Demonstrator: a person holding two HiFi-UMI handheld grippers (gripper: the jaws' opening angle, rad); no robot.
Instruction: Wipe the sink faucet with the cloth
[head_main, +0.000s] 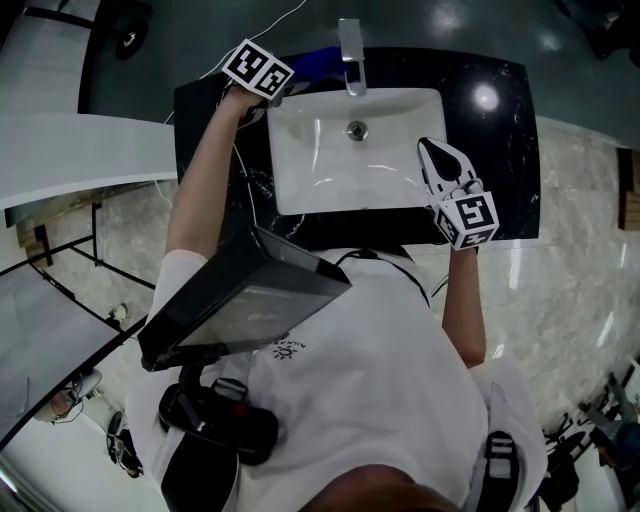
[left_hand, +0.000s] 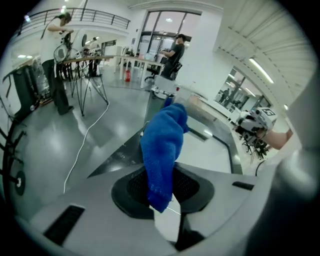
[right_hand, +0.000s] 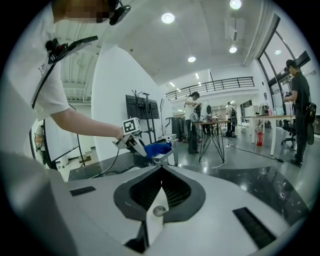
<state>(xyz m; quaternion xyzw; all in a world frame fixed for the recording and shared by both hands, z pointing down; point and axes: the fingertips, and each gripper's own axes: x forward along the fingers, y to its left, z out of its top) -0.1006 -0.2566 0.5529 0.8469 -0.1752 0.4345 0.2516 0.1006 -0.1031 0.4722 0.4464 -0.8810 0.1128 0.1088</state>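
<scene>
The chrome faucet stands at the far edge of the white sink basin. My left gripper is just left of the faucet, shut on a blue cloth that bunches toward the spout. In the left gripper view the cloth hangs out from between the jaws of the gripper and hides most of the faucet. My right gripper rests over the basin's right rim, shut and empty. The right gripper view looks across its closed jaws to the left gripper, the cloth and the faucet.
The basin sits in a black marble counter. A white counter lies to the left. A white cable trails on the grey floor beyond the sink. People and tripod tables stand far off.
</scene>
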